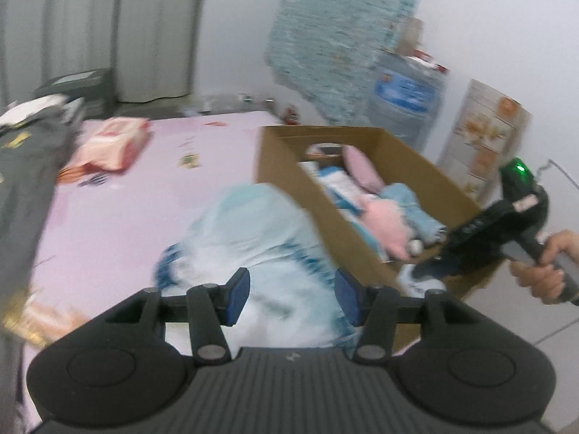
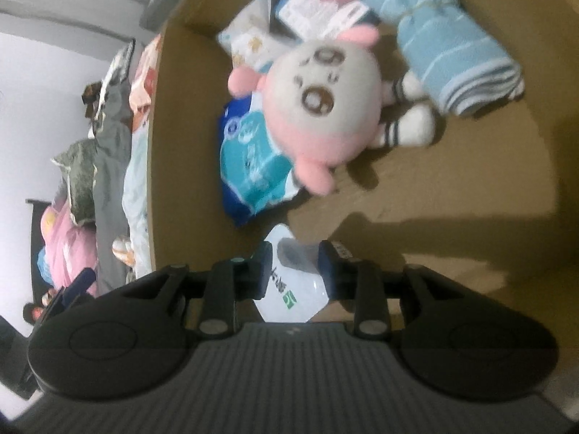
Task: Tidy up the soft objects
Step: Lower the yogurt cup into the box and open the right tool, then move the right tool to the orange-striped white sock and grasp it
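Observation:
My left gripper (image 1: 292, 294) is shut on a pale blue and white soft pack (image 1: 260, 238), held above the pink bed beside the cardboard box (image 1: 416, 166). My right gripper (image 2: 295, 266) is shut on a small white packet (image 2: 295, 285) just inside the box (image 2: 452, 195); it also shows in the left wrist view (image 1: 430, 271) at the box's near right corner. In the box lie a pink and white plush doll (image 2: 322, 108), a rolled blue towel (image 2: 452, 47), a blue tissue pack (image 2: 253, 159) and other packs.
A pink-sheeted bed (image 1: 126, 209) holds a red and white pack (image 1: 112, 144) and dark clothes (image 1: 25, 181) at left. A water jug (image 1: 405, 97) and a hanging blue cloth (image 1: 336, 36) stand behind the box by the white wall.

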Action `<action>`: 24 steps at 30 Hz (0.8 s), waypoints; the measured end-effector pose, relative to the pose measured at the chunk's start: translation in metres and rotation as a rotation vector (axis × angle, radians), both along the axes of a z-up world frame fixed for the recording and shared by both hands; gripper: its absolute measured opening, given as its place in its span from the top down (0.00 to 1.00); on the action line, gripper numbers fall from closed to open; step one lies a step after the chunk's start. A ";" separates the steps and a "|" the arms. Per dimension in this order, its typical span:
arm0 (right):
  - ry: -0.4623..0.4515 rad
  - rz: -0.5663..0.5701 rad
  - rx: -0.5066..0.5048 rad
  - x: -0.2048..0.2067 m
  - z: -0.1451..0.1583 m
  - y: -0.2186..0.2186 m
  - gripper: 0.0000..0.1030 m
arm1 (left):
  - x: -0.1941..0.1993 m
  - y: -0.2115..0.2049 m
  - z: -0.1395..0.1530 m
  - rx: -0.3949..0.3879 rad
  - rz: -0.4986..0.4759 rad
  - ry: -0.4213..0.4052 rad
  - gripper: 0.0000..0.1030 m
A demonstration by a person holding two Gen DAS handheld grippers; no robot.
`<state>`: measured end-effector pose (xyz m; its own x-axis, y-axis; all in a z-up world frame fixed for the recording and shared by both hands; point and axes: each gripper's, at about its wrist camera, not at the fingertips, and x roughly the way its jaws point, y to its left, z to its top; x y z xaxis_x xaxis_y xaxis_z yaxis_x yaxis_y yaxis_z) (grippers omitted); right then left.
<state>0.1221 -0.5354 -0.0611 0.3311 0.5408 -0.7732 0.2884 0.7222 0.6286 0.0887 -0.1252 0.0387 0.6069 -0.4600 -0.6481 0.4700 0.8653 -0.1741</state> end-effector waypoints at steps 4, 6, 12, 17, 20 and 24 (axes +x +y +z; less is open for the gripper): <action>0.016 -0.030 0.027 -0.001 -0.006 0.013 0.72 | -0.005 0.031 -0.009 -0.007 0.074 0.017 0.49; 0.008 -0.045 0.023 0.000 -0.006 0.019 0.72 | -0.007 0.043 -0.013 -0.008 0.105 0.022 0.49; 0.000 -0.069 0.027 0.000 0.001 0.025 0.69 | -0.019 0.078 -0.019 -0.033 0.161 0.017 0.42; -0.097 -0.075 -0.066 -0.002 0.031 0.026 0.58 | -0.028 0.090 -0.020 -0.022 0.192 -0.012 0.35; -0.194 -0.058 -0.123 0.000 0.059 0.032 0.56 | -0.030 0.096 -0.021 -0.022 0.216 -0.021 0.34; -0.327 0.042 -0.165 0.012 0.093 0.068 0.48 | -0.036 0.105 -0.022 -0.006 0.258 -0.043 0.34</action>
<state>0.1338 -0.4671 0.0321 0.5556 0.4360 -0.7079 0.0595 0.8284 0.5570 0.0525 -0.0202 0.0166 0.7318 -0.2899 -0.6168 0.2407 0.9566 -0.1640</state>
